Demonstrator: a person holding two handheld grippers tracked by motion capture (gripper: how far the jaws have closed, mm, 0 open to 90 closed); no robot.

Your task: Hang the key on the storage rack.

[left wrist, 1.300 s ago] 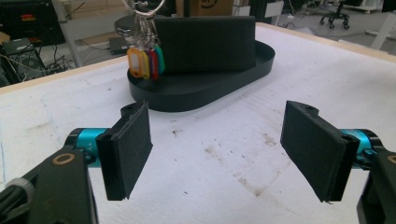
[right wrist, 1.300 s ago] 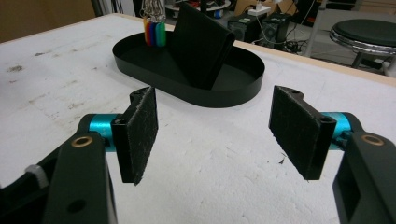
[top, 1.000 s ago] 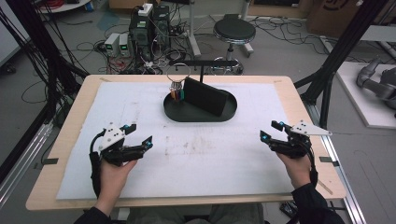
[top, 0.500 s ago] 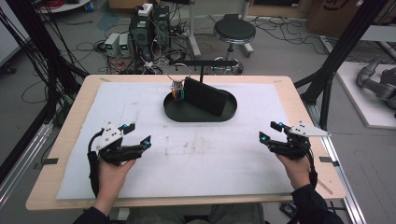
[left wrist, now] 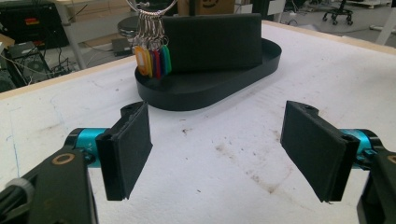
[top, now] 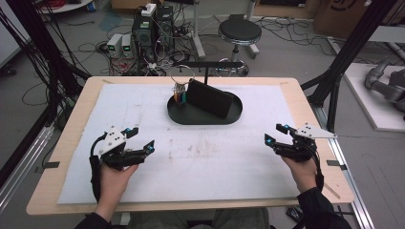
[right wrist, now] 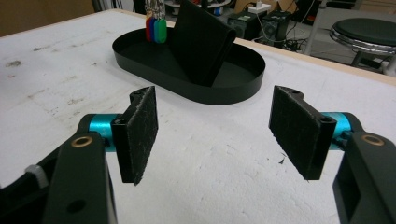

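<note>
Fingers (left wrist: 128, 149) of the left gripper (top: 136, 139) and of the right gripper (top: 276, 134) are spread wide, grasping nothing, low over the white bench (top: 200, 157). Well ahead between them sits a black oval tray (top: 204, 113) holding what looks like a wallet (top: 210, 98), beside coloured key tags (left wrist: 152, 57).

Left gripper (top: 136, 140) and right gripper (top: 278, 133): black bodies, flat black pads, cyan collars, grey three-cornered top plates; dark sleeves.
</note>
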